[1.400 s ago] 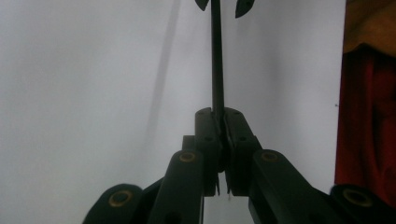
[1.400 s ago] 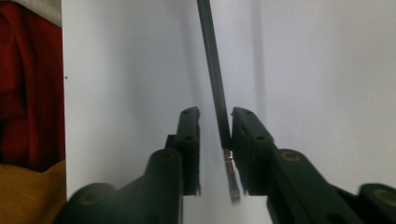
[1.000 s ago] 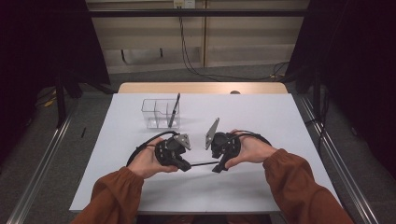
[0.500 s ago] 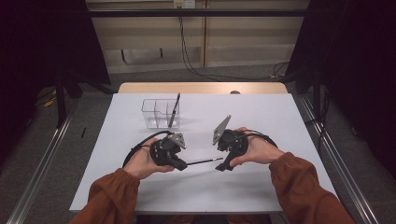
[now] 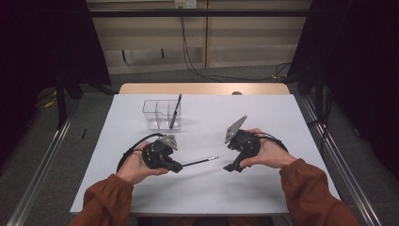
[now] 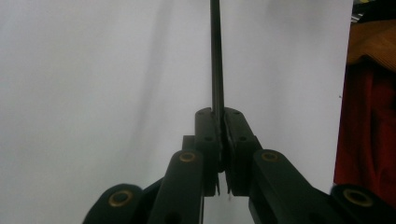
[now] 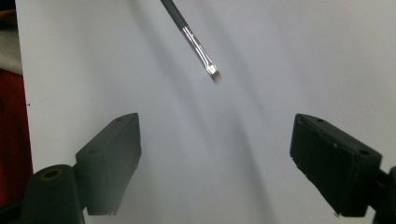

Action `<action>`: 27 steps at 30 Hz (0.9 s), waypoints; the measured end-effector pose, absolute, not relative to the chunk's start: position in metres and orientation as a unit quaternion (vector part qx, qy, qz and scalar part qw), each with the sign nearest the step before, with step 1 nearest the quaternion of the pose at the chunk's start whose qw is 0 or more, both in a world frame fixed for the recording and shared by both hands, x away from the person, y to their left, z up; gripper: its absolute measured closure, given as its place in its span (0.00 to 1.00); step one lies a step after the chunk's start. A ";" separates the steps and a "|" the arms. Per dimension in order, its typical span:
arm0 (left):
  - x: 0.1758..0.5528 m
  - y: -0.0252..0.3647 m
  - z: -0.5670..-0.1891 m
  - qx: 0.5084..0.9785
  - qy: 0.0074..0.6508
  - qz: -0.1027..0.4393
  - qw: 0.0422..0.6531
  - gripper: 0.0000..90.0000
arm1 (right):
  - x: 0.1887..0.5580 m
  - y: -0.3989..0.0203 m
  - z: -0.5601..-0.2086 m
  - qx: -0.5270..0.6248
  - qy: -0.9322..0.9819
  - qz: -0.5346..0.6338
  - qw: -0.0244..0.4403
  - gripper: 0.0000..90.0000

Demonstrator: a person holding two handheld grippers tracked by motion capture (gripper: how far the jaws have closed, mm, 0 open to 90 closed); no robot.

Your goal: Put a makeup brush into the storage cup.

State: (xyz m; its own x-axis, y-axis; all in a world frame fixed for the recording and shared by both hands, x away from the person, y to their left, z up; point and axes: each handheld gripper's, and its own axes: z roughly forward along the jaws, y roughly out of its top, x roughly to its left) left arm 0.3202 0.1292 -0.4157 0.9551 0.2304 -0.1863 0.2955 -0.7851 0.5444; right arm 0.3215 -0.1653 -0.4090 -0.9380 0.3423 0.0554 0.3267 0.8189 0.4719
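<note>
A white table stands in a dim room with dark curtains at both sides and cables hanging on the far wall. On the far left part of the table sits a clear plastic organizer with a dark pen leaning upright in its right compartment. Nearer, at left, the left gripper rests in the person's hand, jaws clamped tight on the handle end of a thin black brush; in the left gripper view the brush runs straight out from between the closed pads. The brush lies level just above the table, its tip pointing right toward the right gripper, close to it but apart. The right gripper's jaws have just been opening and stand wide, nothing pressed between them; in the right gripper view the brush tip hangs beyond the pads.
</note>
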 end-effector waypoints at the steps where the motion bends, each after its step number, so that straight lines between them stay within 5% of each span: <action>1: 0.320 0.130 -0.416 0.942 0.144 -0.054 0.297 0.95 | 0.321 -0.167 -0.409 0.174 0.953 0.248 0.018 0.17; 27: 0.307 0.163 -0.426 0.916 0.195 -0.052 0.348 0.95 | 0.307 -0.199 -0.424 0.230 0.933 0.277 0.027 0.13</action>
State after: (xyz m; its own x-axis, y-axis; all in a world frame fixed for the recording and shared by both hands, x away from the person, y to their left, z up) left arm 0.3067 0.1628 -0.4259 0.9188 0.3198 -0.2314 0.3927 -0.6825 0.6164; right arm 0.3074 -0.1991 -0.4240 -0.8929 0.4437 0.0762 0.4134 0.7409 0.5293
